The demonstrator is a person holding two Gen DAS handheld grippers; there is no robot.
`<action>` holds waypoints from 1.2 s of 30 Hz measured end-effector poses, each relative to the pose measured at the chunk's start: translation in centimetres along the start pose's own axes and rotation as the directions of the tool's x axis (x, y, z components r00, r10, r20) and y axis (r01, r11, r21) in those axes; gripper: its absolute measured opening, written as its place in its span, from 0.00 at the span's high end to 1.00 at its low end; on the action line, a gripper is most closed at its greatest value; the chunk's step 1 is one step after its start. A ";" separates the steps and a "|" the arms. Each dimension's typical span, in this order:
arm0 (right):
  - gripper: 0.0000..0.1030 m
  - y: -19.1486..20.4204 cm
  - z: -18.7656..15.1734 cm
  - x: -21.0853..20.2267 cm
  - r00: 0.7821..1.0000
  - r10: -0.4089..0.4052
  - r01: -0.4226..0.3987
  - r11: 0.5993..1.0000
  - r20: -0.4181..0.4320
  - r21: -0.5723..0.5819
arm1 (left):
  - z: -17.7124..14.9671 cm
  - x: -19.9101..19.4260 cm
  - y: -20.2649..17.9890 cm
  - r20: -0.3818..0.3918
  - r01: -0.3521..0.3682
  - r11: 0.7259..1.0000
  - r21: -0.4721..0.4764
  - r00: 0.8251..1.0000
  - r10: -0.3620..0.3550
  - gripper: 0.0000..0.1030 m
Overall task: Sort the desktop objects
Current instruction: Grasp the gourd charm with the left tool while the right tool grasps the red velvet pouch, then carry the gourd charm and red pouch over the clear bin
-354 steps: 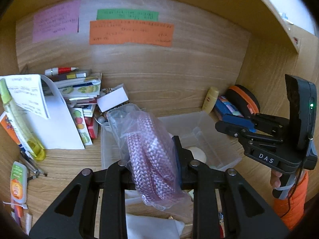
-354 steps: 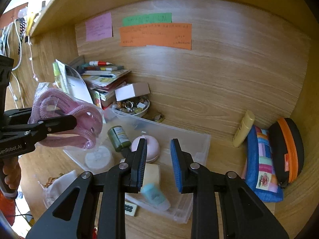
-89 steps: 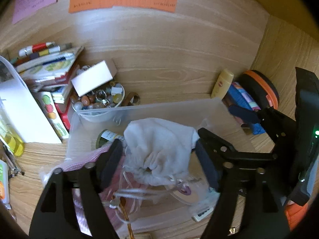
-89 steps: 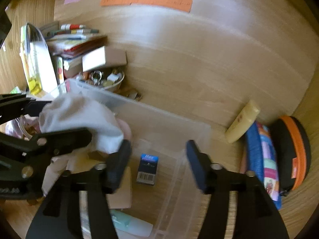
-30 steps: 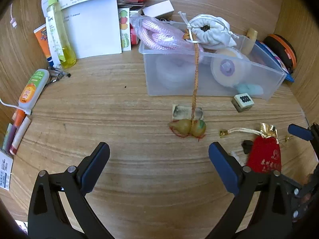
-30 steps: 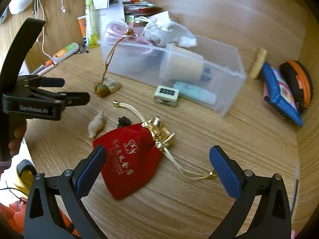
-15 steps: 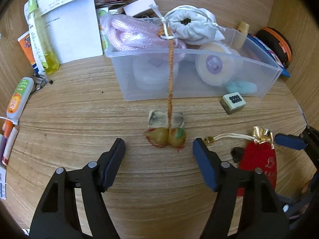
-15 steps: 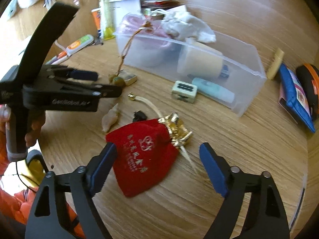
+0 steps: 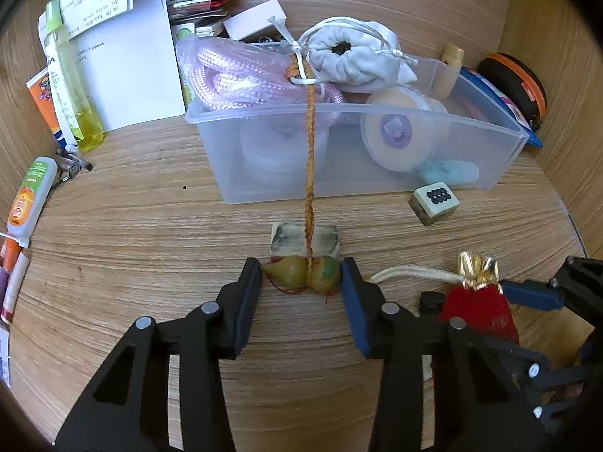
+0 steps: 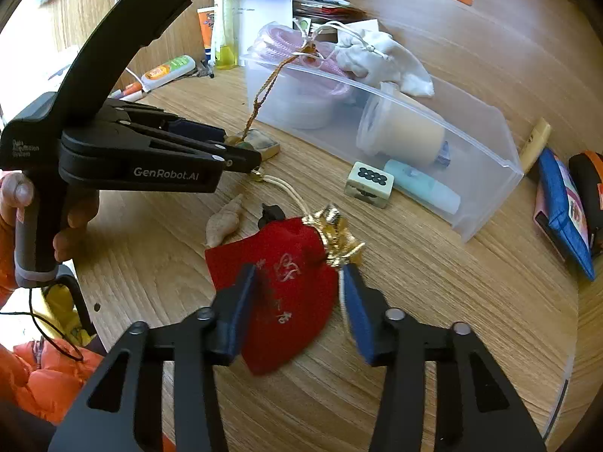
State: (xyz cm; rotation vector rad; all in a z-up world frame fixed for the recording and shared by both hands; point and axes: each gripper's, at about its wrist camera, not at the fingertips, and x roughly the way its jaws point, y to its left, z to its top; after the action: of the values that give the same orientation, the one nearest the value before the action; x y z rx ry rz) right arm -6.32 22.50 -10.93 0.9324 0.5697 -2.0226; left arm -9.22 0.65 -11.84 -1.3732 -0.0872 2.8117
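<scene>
A two-lobed gourd charm (image 9: 290, 273) lies on the wooden desk. Its orange cord (image 9: 309, 150) runs up into the clear bin (image 9: 490, 124). My left gripper (image 9: 301, 277) straddles the charm with its jaws closing, a pad touching each end of the charm. From the right wrist view, the left gripper (image 10: 248, 158) is low over the charm. A red drawstring pouch (image 10: 286, 263) with a gold tie lies flat in front of the bin. My right gripper (image 10: 299, 286) is closing on the red pouch (image 9: 478, 309), its pads against the cloth.
A mahjong tile (image 9: 433, 199), a small stone block (image 9: 286, 239), a shell (image 10: 224, 222) and a small black piece (image 10: 271, 213) lie loose by the bin. A yellow bottle (image 9: 71, 86), tubes and papers crowd the left. An orange-trimmed case (image 9: 516, 86) sits at the right.
Both grippers went from wide open to narrow. The left one came forward until its pads flank the gourd charm. The right one's pads drew in onto the red pouch.
</scene>
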 end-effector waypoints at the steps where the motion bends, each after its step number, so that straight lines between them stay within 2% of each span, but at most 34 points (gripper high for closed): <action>1: 0.72 -0.2 0.0 0.0 1.000 0.009 -0.009 1.000 -0.001 0.008 | 0.1 0.0 0.0 0.000 0.007 1.000 -0.004 1.000 -0.007 0.59; 7: 0.80 -1.1 0.1 -0.5 1.000 0.012 -0.013 0.998 0.016 0.061 | 0.0 -0.2 -0.2 0.011 0.009 1.000 -0.001 1.000 -0.009 0.59; 22: 0.81 -3.5 1.3 -3.5 0.993 -0.050 0.038 0.992 0.102 0.117 | 0.5 -4.4 0.0 0.109 0.051 0.999 -0.001 0.993 -0.050 0.59; 36: 0.81 -5.4 5.1 -6.7 0.967 -0.125 0.092 0.984 0.222 0.152 | 4.0 -8.0 0.1 0.228 0.088 0.996 -0.004 0.970 -0.085 0.59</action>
State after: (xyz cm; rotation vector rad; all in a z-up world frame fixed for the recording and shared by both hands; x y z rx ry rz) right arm -10.22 25.39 -2.24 0.7450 0.3609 -2.2559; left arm -7.47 0.07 -3.10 -1.0164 -0.1644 2.8864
